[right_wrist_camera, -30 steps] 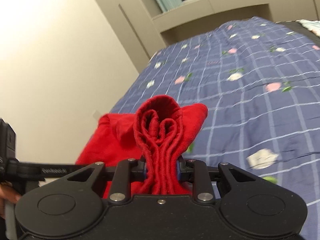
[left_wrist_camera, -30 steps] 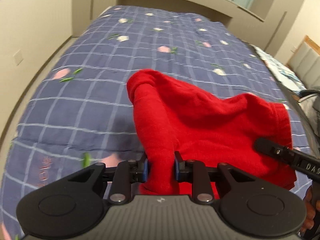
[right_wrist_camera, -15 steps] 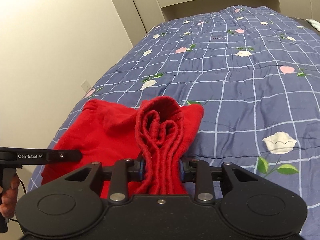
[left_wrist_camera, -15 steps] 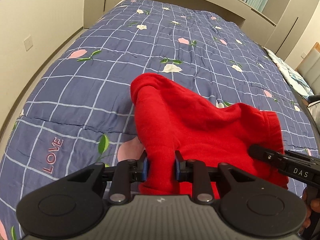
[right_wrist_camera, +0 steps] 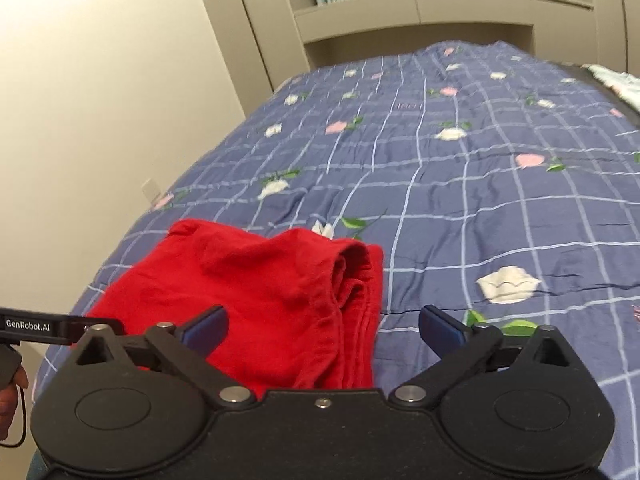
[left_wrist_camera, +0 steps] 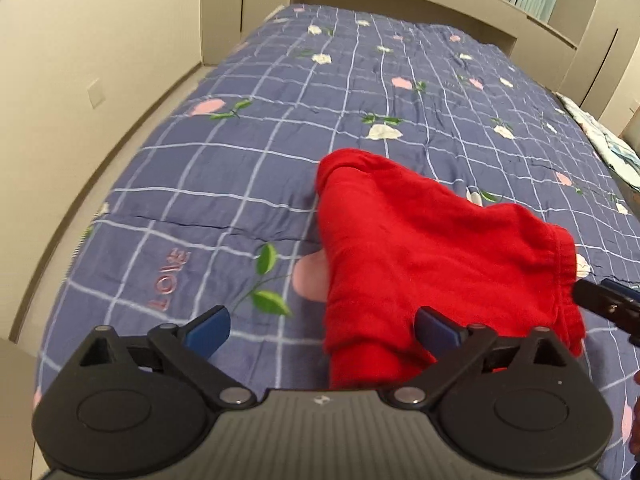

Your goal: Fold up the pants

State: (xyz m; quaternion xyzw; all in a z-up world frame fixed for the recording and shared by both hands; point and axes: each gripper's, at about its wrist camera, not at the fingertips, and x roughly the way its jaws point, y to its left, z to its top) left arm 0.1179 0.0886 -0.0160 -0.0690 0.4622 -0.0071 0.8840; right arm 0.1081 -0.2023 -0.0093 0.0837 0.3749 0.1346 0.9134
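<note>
The red pants lie folded in a loose bundle on the blue checked bedspread. My left gripper is open and holds nothing; the left end of the bundle lies between its spread fingers. In the right wrist view the pants lie flat, with the bunched waistband end between the spread fingers of my right gripper, which is open and empty. The tip of the other gripper shows at the edge of each view.
The bed fills both views, with a beige wall and a strip of floor along its left side. Built-in cabinets and a window stand at the head. Another patterned cloth lies at the bed's right edge.
Both grippers were shut on the red pants and held them up; both have opened and let go. The pants have dropped flat onto the bedspread.
</note>
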